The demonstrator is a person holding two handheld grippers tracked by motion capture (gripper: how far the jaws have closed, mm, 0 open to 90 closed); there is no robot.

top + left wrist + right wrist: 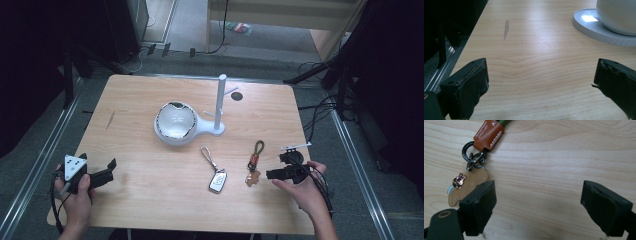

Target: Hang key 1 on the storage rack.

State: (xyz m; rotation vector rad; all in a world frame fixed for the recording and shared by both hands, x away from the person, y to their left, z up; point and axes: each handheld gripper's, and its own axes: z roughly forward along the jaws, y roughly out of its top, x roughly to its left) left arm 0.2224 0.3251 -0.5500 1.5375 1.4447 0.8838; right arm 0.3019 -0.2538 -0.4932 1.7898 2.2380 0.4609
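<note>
Hovering with jaws apart, right claw point(272, 174) just right of leather keychain point(254, 169) on counter point(150, 195); left claw point(111, 168), likewise apart, near left edge.

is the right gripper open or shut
Open: in the right gripper view the right gripper's jaws stand wide apart over bare wood, beside the leather keychain.

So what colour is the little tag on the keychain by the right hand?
Orange-brown leather tag with white stitching, clearest in the right gripper view.
</note>
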